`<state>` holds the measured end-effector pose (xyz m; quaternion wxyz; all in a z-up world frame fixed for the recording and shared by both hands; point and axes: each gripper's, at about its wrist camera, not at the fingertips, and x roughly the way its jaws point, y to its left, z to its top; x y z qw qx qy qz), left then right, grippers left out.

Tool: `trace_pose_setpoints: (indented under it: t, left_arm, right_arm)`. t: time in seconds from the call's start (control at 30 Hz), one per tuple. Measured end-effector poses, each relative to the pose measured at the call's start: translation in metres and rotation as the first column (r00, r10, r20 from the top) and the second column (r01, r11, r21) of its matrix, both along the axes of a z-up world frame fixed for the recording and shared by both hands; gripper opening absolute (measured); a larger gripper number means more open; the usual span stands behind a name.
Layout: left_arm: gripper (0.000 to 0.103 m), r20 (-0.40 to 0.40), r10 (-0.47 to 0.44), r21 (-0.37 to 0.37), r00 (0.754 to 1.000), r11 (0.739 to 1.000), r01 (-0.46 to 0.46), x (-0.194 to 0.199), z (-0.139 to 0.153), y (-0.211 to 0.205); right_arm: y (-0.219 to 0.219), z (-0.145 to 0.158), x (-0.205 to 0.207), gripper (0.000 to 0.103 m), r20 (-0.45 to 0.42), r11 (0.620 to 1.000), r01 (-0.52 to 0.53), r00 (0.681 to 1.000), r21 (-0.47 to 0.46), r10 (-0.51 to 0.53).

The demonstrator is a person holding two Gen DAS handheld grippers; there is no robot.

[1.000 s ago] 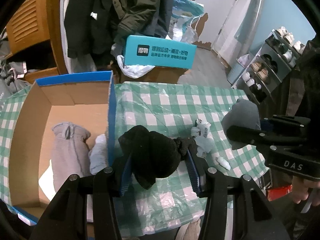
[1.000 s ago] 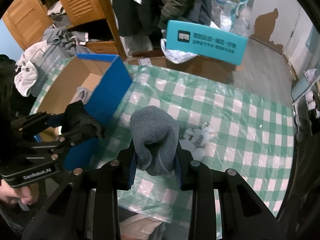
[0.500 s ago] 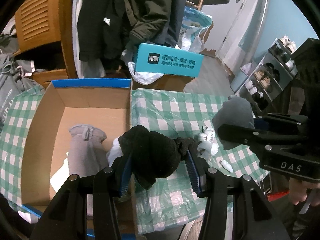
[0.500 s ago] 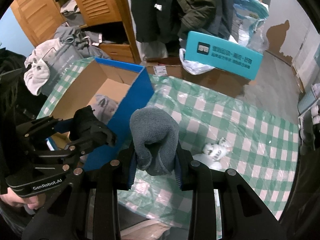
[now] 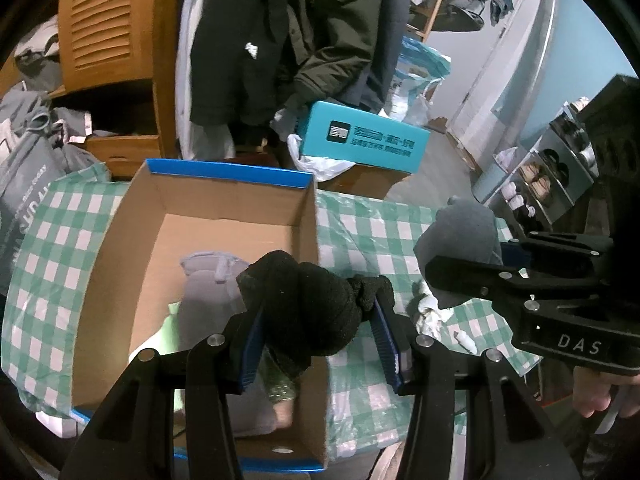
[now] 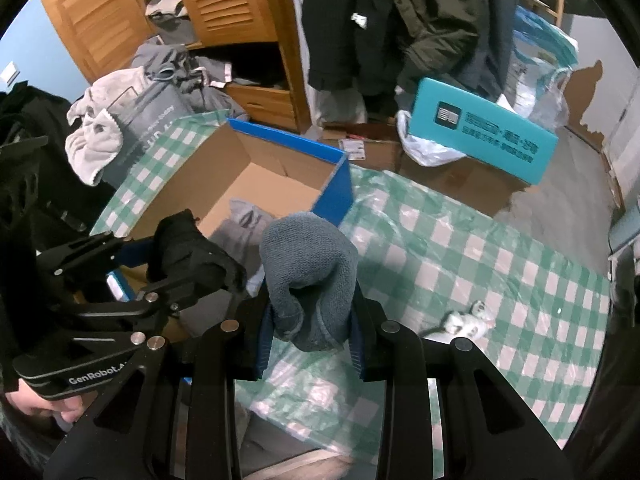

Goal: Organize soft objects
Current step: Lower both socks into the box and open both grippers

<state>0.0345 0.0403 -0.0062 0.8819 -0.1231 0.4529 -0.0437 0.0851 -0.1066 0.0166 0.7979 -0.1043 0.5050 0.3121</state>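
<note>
My left gripper [image 5: 318, 332] is shut on a black knitted bundle [image 5: 308, 304] and hangs over the right wall of an open cardboard box [image 5: 224, 216] with blue edges. Inside the box lie a grey sock bundle [image 5: 204, 280] and some pale cloth. My right gripper [image 6: 312, 332] is shut on a grey-blue knitted bundle [image 6: 310, 264], above the checked tablecloth [image 6: 460, 248] just right of the box [image 6: 264, 184]. In the left wrist view the right gripper [image 5: 472, 276] sits at the right with its grey bundle [image 5: 464, 232]. A small white soft toy [image 6: 466, 322] lies on the cloth.
A teal carton [image 6: 484, 136] rests on brown boxes beyond the table. Dark coats [image 6: 400, 20] hang behind. A wooden louvred wardrobe [image 6: 216, 4] and heaped grey clothes [image 6: 160, 80] stand at the back left. Shoe racks [image 5: 560, 168] line the right wall. A hand [image 5: 600, 396] grips the right tool.
Both grippers have carried their bundles leftward toward the box. The black bundle has gone from over the cloth to over the box's right wall. Neither grip has changed.
</note>
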Motion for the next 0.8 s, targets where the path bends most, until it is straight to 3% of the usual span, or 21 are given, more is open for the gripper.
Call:
trace_pose_setpoints:
  t: [0.8]
  left_arm:
    - [0.050, -0.070, 0.120, 0.001, 0.990, 0.993, -0.120, -0.005, -0.031, 0.076]
  right_arm:
    - [0.090, -0.025, 0.011, 0.030, -0.081, 0.995, -0.100, 0.992, -0.021, 0.098]
